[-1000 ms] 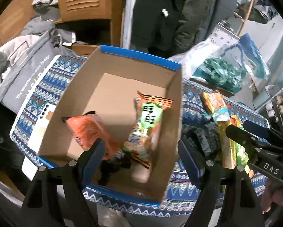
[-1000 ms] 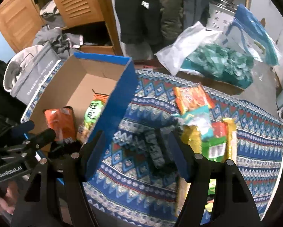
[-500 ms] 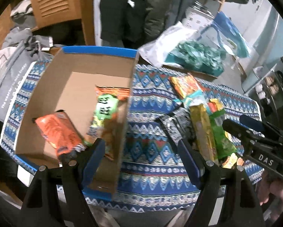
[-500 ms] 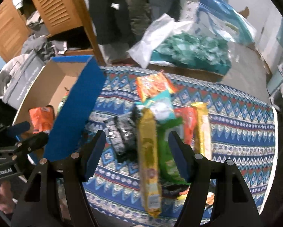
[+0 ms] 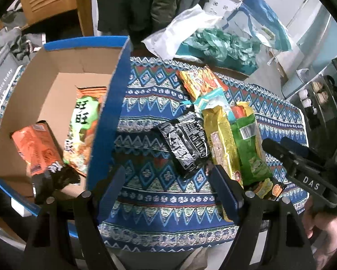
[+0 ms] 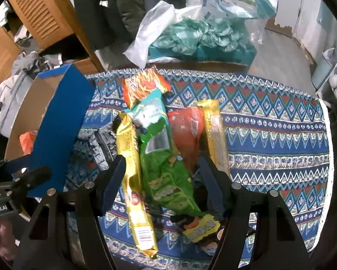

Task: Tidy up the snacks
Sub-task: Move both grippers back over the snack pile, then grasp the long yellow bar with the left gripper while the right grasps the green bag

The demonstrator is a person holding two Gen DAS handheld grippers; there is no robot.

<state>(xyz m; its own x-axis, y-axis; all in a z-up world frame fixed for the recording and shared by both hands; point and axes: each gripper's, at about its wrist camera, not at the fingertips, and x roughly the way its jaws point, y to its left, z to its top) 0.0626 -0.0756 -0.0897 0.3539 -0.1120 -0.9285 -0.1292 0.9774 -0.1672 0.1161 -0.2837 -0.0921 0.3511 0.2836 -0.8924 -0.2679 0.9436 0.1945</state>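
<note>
Snacks lie in a loose heap on the patterned tablecloth [image 6: 269, 121], right of a cardboard box [image 5: 35, 85] with blue outer walls. In the heap, a green packet [image 6: 166, 173] sits between a long gold packet [image 6: 132, 168] on its left and a second gold packet [image 6: 213, 132] on its right. A red-orange packet [image 6: 186, 130] lies between the green one and the right gold one, and a teal-and-white packet [image 6: 150, 110] and an orange noodle packet [image 6: 143, 83] lie at the far end. A black packet [image 5: 186, 139] lies on the left edge of the heap, nearest the box. Inside the box rest an orange packet [image 5: 33, 148] and a green-and-orange packet [image 5: 83, 121].

The right gripper [image 6: 161, 180] hangs over the green packet with its jaws apart, gripping nothing. The left gripper [image 5: 168, 186] is wide open and empty above the cloth between box and heap, the black packet just beyond it. Past the table's far edge sit clear plastic bags [image 6: 191, 33] holding teal stuff.
</note>
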